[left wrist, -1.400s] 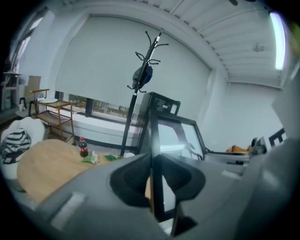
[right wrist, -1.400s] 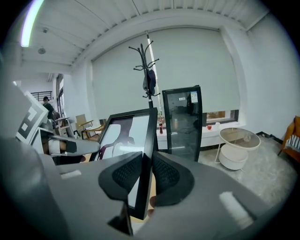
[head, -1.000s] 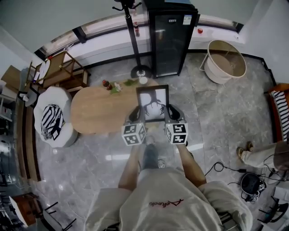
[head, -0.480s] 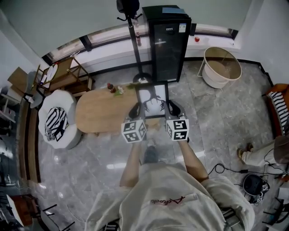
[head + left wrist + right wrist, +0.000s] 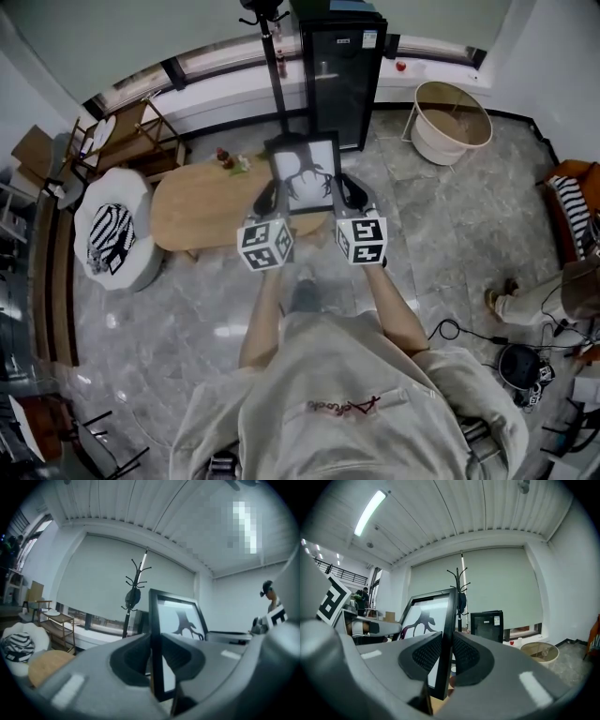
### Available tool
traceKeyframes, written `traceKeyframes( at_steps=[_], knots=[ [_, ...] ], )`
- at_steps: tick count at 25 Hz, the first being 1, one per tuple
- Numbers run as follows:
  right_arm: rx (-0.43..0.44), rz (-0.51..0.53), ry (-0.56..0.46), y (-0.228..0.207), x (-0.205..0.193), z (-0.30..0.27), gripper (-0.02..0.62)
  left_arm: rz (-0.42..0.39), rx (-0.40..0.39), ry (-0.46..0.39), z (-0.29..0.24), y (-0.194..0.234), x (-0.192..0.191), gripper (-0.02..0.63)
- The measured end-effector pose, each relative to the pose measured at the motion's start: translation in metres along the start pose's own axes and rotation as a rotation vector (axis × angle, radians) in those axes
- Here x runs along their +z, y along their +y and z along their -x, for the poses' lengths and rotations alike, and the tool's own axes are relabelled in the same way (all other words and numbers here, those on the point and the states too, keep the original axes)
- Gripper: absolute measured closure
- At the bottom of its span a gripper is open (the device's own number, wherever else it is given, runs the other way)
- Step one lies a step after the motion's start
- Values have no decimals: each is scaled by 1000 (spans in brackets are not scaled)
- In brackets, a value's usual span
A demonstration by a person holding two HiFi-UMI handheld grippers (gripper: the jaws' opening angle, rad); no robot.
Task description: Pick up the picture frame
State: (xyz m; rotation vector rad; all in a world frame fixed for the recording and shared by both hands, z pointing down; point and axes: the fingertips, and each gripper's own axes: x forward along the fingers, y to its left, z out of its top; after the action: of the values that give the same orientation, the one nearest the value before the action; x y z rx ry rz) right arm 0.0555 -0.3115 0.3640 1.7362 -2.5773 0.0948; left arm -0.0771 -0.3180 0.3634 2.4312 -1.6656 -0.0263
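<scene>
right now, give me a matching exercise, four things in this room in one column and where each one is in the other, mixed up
Things
1. picture frame
2. coat stand
3. round basket
4. striped cushion

Places
A. on the white stool
B. on the floor, right of the black cabinet
C. clamped by the left gripper and the right gripper
D. standing just left of the black cabinet

Pairs: 1-C, 2-D, 3-B, 4-A

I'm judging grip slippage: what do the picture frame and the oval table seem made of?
Picture frame: smooth black border, slight sheen, possibly painted wood or plastic.
Table: pale tan, matte top, likely wood or veneer; grain too small to see.
</scene>
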Motion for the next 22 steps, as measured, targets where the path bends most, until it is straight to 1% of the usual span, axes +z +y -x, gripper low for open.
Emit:
traceKeyframes(
  at_steps=[9,22],
  knots=[
    [-5,6,-34,5,13,20,522,-17,-6,-32,18,-12,12,535],
    [-5,21,-40,7,18,26,520,-33,-14,-35,24,-16,15,535]
  ],
)
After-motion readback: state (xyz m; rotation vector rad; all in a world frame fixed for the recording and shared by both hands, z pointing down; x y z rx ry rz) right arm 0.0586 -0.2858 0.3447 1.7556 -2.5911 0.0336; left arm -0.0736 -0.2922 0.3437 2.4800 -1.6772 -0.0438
